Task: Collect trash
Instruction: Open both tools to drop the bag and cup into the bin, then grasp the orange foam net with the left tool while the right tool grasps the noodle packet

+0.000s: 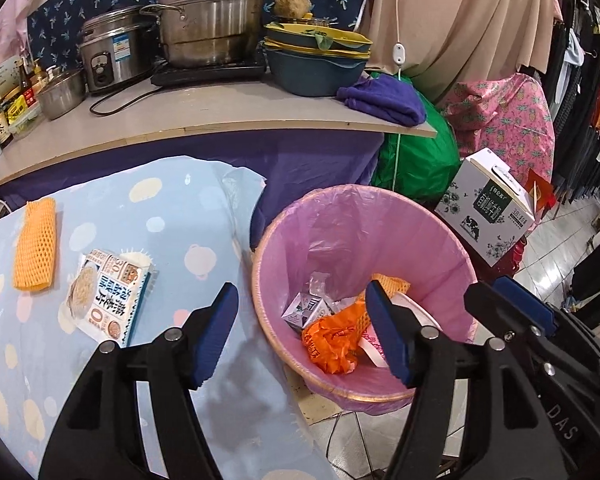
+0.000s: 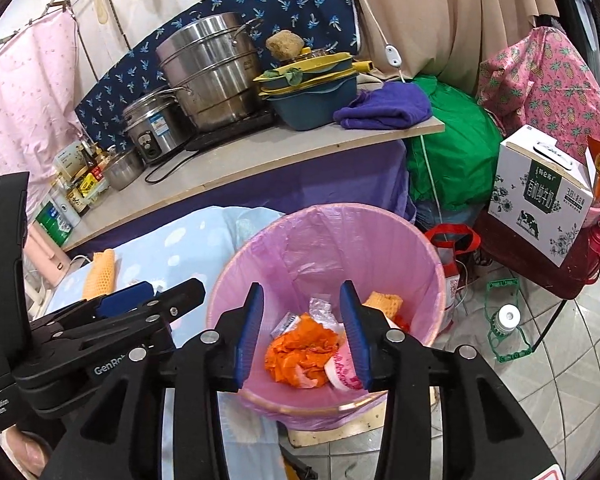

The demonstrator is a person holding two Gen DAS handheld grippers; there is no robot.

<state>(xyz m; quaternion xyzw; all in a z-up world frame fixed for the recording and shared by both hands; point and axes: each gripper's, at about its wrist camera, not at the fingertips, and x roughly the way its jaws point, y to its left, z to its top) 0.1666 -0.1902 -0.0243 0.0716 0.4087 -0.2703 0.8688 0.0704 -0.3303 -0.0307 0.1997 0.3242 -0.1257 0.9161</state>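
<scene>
A trash bin [image 1: 276,236] lined with a pink bag stands on the floor beside the table; it holds an orange wrapper [image 1: 332,340], a small carton and other scraps. The bin also shows in the right wrist view [image 2: 228,280]. On the blue dotted tablecloth [image 1: 160,208] lie an orange foam net [image 1: 34,244] and a flat food packet [image 1: 108,300]. My left gripper [image 1: 300,332] is open and empty over the table's edge and the bin's rim. My right gripper [image 2: 304,332] is open and empty above the bin, to the right of the left one.
A counter [image 1: 220,116] behind holds steel pots, a rice cooker, stacked basins, bottles and a purple cloth [image 1: 384,100]. A green bag [image 1: 416,156], a milk carton box [image 1: 488,208] and hanging clothes stand right of the bin. A bottle [image 2: 506,318] lies on the tiled floor.
</scene>
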